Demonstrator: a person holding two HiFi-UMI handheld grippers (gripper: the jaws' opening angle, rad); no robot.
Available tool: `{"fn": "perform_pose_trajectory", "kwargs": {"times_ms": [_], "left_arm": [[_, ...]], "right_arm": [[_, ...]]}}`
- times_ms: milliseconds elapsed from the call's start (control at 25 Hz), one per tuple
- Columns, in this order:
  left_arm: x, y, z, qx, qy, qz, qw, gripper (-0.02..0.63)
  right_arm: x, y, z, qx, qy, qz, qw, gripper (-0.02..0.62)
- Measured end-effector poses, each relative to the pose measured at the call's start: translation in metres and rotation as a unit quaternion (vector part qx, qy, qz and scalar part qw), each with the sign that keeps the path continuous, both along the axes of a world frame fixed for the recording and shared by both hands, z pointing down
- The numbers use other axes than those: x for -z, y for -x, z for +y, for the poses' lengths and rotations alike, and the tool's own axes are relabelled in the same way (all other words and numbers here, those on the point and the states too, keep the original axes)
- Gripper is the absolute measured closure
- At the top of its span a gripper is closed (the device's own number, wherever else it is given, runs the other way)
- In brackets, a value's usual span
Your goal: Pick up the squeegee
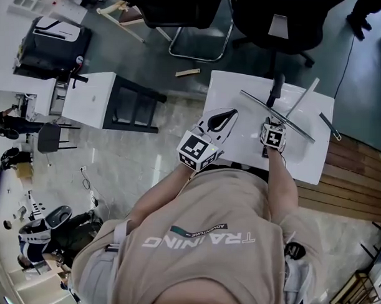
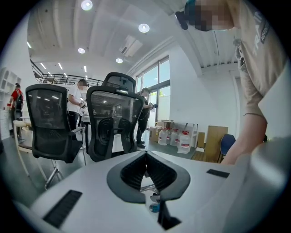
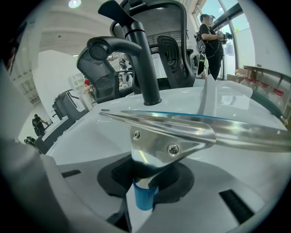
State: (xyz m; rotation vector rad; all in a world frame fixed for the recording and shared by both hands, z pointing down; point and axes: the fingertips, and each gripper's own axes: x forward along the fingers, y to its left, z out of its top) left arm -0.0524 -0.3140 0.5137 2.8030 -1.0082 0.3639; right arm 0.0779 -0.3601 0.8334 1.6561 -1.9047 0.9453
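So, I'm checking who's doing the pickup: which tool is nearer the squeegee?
Right. The right tool grips the squeegee by its handle. The left tool, jaws together and empty, sits apart to the squeegee's left, not touching it.

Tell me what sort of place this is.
Probably an open office or lab workspace. Black mesh office chairs stand around, white tables serve as workbenches, and water jugs and cardboard boxes sit by tall windows.

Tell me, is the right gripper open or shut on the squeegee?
Shut on it: the right gripper clamps the squeegee by its blue handle.
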Motion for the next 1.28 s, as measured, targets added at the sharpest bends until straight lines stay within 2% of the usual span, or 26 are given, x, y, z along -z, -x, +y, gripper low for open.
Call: {"fn": "perform_pose_trajectory", "kwargs": {"times_ms": [280, 520, 680, 800, 1040, 1280], "left_arm": [[0.005, 0.000, -0.009, 0.004, 0.002, 0.029, 0.9996, 0.594], [0.010, 0.007, -0.012, 0.008, 0.001, 0.053, 0.9986, 0.594], [0.012, 0.028, -0.009, 0.011, 0.002, 0.058, 0.9982, 0.594], [0.017, 0.049, -0.010, 0.030, 0.011, 0.086, 0.9958, 0.594], [0.012, 0.074, -0.018, 0.043, 0.021, 0.097, 0.9942, 0.592], [0.020, 0.074, -0.029, 0.039, -0.004, 0.079, 0.9961, 0.594]], "right_arm": [[0.030, 0.011, 0.017, 0.038, 0.001, -0.006, 0.999, 0.492], [0.072, 0.025, 0.038, 0.113, -0.022, -0.005, 0.993, 0.492], [0.107, 0.031, 0.051, 0.161, -0.044, 0.016, 0.986, 0.492], [0.131, 0.029, 0.061, 0.180, -0.055, 0.012, 0.982, 0.492], [0.168, 0.023, 0.077, 0.184, -0.066, 0.010, 0.981, 0.492], [0.225, 0.011, 0.078, 0.165, -0.110, -0.006, 0.980, 0.492]]}}
